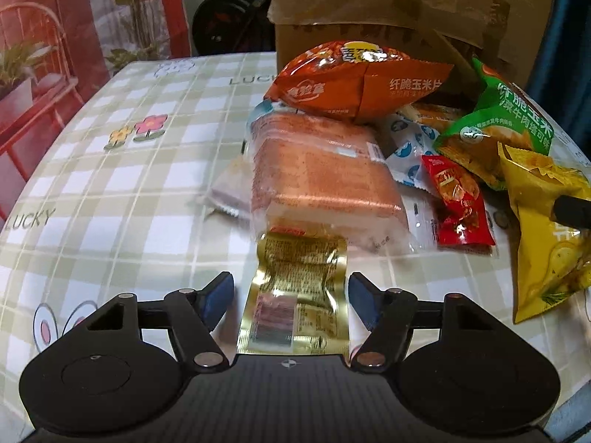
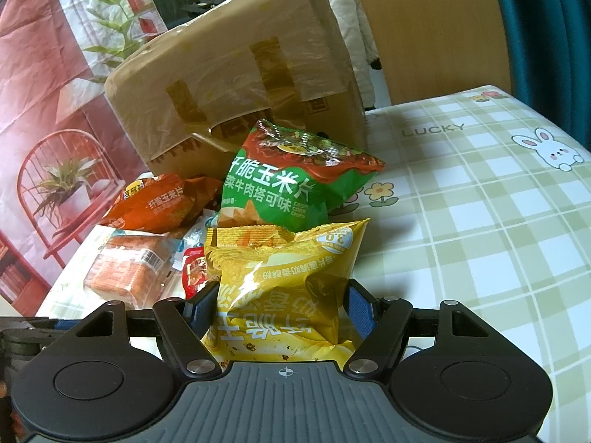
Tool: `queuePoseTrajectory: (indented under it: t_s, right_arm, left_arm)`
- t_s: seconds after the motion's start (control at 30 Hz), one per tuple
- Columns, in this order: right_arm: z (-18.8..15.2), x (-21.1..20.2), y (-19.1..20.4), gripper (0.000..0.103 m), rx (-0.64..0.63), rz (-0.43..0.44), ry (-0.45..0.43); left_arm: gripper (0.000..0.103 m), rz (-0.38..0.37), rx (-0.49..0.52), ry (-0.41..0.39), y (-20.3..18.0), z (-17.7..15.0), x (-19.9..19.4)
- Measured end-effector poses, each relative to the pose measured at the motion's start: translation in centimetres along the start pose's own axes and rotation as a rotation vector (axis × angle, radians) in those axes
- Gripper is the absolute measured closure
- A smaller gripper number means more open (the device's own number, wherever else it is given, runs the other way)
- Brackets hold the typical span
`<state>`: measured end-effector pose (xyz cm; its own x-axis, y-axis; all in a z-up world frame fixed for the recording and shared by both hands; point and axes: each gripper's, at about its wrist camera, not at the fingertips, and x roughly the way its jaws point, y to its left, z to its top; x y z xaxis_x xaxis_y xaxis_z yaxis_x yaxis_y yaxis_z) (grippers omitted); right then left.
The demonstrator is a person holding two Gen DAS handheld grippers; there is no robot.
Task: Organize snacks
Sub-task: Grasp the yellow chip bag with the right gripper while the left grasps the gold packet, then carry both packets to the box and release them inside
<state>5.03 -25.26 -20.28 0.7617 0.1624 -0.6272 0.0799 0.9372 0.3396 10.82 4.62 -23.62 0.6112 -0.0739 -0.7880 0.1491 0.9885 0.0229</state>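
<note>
The left gripper [image 1: 291,297] is released: its blue pads [image 1: 218,297] stand clear on either side of a gold packet [image 1: 295,295], with a gap visible at each edge. The packet lies flat on the checked tablecloth [image 1: 110,184], lengthwise between the jaws, so it appears lined up for a grasp across its narrow width. Just beyond it lies a wrapped bread loaf [image 1: 317,173], with an orange chip bag [image 1: 354,81] resting on its far end. To the right lie a red sachet [image 1: 458,203], a green chip bag [image 1: 498,125] and a yellow chip bag [image 1: 543,229]. A cardboard box [image 1: 406,7] stands behind the pile.

In the right wrist view, the right gripper [image 2: 280,304] is clenched on the yellow chip bag [image 2: 284,269]. Both pads press into the bag's sides, and the foil creases inward there. The grip sits low on the bag, so the puffed upper part stands free above the jaws. The green chip bag [image 2: 295,192] leans directly behind it, against the cardboard box [image 2: 236,85]. The orange chip bag [image 2: 162,203] and the bread loaf [image 2: 125,269] lie to the left. The snacks remain in one loose heap; sorting is judged to be at an early stage.
</note>
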Motion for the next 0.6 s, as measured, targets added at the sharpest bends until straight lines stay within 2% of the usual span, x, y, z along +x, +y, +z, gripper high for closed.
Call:
queuePoseTrajectory:
  t_s: [0.1,0.13,0.33,0.6]
  right_arm:
    - [0.0,0.0,-0.1,0.035,0.001,-0.001,0.001]
    - [0.0,0.0,-0.1,0.035,0.002,-0.002,0.001]
    - [0.2,-0.1,-0.2,0.035,0.005,-0.003,-0.002]
    - [0.8,-1.0,0.2,0.035,-0.013,-0.005,-0.036]
  left_arm:
    - [0.032,-0.012,0.002,-0.012,0.1,0.0,0.2]
    - [0.044,-0.015,0.003,-0.014,0.0,-0.1,0.0]
    - [0.055,-0.037,0.055,-0.04,-0.5,-0.9,-1.7]
    - [0.057,-0.073,0.011,-0.093,0.7,-0.8,-4.0]
